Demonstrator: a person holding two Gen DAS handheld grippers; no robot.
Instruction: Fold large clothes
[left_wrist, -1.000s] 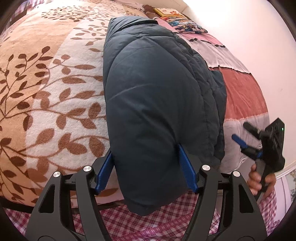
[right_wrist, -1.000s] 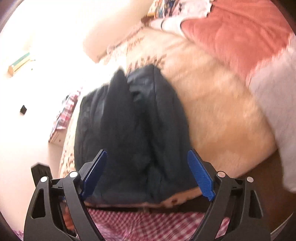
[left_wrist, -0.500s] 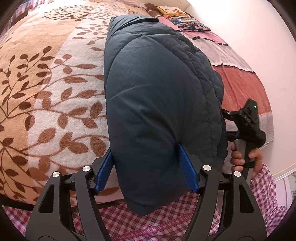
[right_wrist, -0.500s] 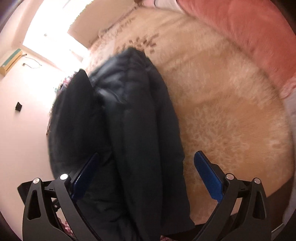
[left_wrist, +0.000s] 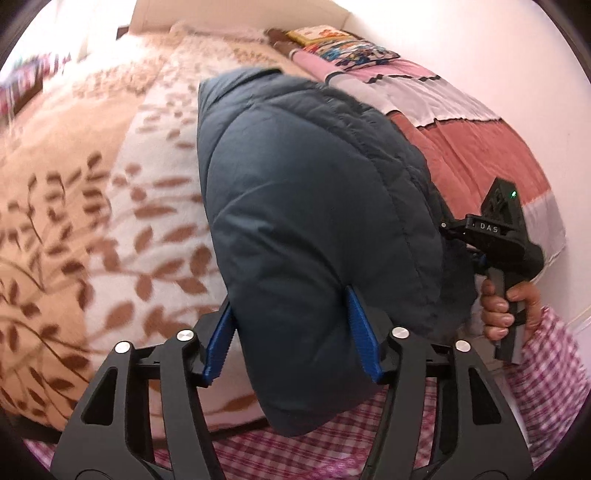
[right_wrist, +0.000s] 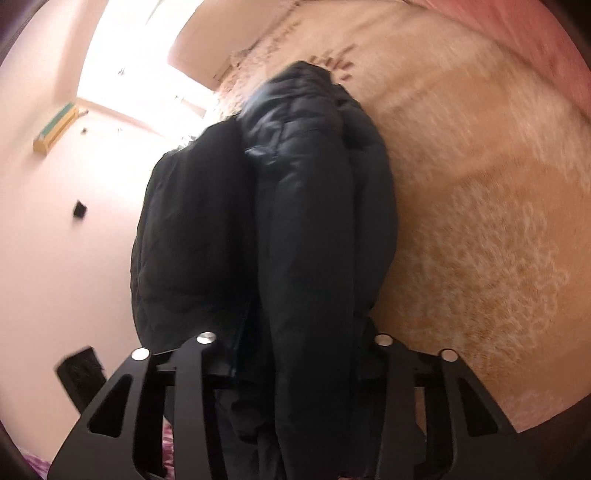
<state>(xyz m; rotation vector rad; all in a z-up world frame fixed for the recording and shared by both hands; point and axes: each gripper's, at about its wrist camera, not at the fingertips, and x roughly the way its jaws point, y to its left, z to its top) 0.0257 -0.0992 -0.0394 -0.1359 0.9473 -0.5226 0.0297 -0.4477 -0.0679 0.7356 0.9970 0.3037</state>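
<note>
- The dark navy quilted puffer jacket is lying bundled lengthwise on the cream-and-tan leaf-patterned fleece blanket of the bed, its near end spilling over the edge.
- It is looking soft, thick and springy — light for its bulk, I'd judge, with a slick shell that may be sliding under a shallow pinch.
- The left gripper is closing on the near folded end; both blue pads are already pressing into the padding.
- The right gripper is closing too, its fingertips buried in the jacket's stacked layers, so it is gripping the side.
- Best hold, I'd say, is deep across several layers — not on one skin.
- A pink-and-grey patchwork quilt is lying beyond.
</note>
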